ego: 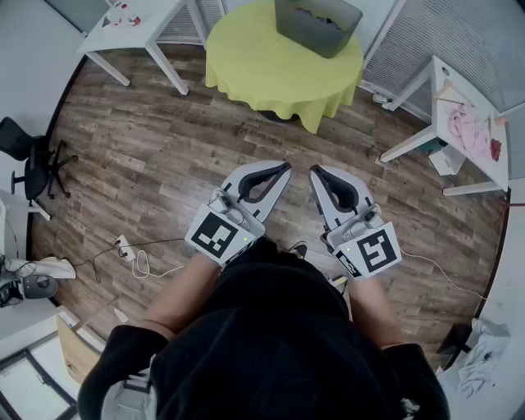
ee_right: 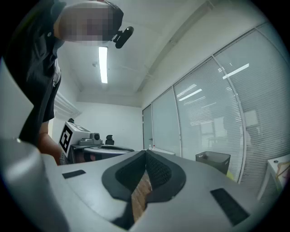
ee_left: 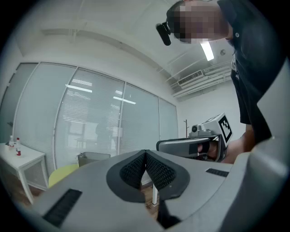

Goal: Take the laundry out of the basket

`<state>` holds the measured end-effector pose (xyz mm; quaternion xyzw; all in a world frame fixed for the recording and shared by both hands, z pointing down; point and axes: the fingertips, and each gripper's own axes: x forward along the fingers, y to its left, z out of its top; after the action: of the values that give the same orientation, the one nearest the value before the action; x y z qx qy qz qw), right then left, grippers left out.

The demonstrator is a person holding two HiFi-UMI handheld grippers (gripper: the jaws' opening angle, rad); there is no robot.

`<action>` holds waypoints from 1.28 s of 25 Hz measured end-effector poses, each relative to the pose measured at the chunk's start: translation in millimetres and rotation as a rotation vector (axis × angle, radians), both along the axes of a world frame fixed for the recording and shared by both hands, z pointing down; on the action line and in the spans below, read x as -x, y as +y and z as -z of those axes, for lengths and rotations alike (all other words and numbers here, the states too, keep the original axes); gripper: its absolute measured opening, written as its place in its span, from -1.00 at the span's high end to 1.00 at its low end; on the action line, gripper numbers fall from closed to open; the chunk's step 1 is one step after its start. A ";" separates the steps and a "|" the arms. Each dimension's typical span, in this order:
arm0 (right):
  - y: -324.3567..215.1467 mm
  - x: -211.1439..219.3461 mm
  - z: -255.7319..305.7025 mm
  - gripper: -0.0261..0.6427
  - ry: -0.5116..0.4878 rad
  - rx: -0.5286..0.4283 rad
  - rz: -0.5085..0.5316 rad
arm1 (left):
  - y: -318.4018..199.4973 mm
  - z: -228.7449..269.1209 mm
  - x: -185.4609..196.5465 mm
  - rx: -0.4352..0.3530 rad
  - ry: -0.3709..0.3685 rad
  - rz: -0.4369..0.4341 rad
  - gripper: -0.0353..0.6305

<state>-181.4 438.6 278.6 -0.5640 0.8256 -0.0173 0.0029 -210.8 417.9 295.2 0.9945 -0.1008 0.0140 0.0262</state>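
Pre-reach: we hold left gripper (ego: 284, 169) and right gripper (ego: 315, 172) clenched, empty, well short of the yellow table (ego: 254, 66). Next: approach, open over its basket (ego: 308, 33).

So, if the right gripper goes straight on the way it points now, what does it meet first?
Nothing close by: the right gripper aims left of the grey plastic basket. The first thing in line seems to be the far white table by the glass wall, depth unclear.
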 end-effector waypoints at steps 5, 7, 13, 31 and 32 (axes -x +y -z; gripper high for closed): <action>-0.1 7.6 0.6 0.85 0.002 0.002 -0.002 | 0.9 1.3 7.8 -0.003 0.004 -0.005 0.87; -0.8 11.4 -0.6 0.85 0.005 0.005 -0.002 | 0.2 0.8 11.2 -0.006 0.004 -0.007 0.87; -10.8 23.4 -3.0 0.85 -0.006 0.016 -0.017 | -9.4 1.3 25.1 -0.007 0.014 -0.010 0.87; -61.9 47.9 -6.9 0.85 0.014 0.024 -0.069 | -63.9 -10.4 53.6 0.002 0.017 -0.064 0.87; -65.7 44.1 -7.2 0.85 0.016 0.022 -0.069 | -67.3 -12.0 50.0 -0.001 0.010 -0.067 0.87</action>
<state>-225.5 372.9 285.8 -0.5924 0.8053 -0.0220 -0.0092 -260.7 350.6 307.2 0.9974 -0.0671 0.0101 0.0257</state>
